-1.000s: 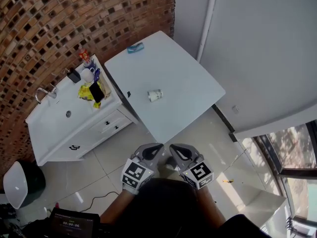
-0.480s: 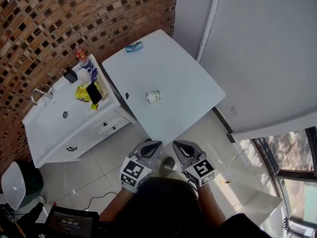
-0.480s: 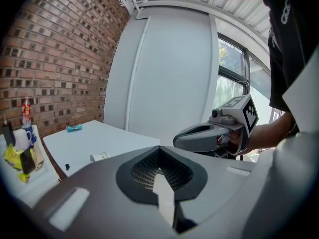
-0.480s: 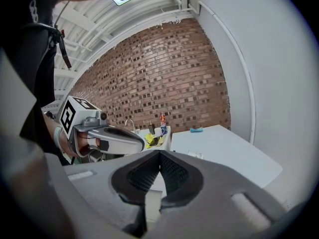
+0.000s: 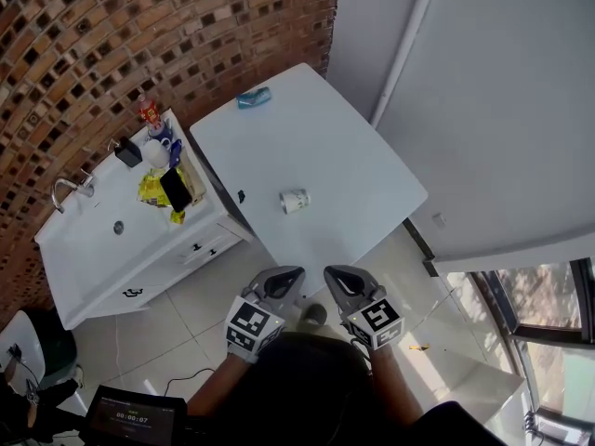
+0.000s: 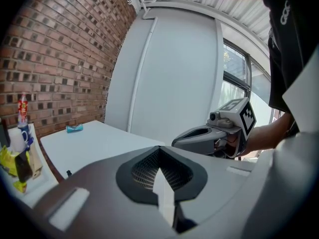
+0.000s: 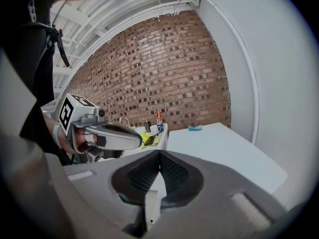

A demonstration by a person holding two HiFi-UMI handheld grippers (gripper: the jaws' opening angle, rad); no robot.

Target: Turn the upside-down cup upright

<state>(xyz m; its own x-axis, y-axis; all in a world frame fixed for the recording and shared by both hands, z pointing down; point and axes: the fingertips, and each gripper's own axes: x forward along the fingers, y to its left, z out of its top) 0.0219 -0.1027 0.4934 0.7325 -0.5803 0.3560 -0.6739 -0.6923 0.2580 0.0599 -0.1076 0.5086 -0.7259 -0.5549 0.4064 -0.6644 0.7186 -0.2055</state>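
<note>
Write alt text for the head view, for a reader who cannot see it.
From above, a person holds the left gripper and right gripper side by side, both shut and empty, short of a white table with a small cup near its middle. A white sink cabinet stands left of the table against a brick wall.

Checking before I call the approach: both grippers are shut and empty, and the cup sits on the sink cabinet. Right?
Not quite. The cup sits on the white table, not on the sink cabinet, as the head view shows. The left gripper and the right gripper are indeed shut and empty.
</note>
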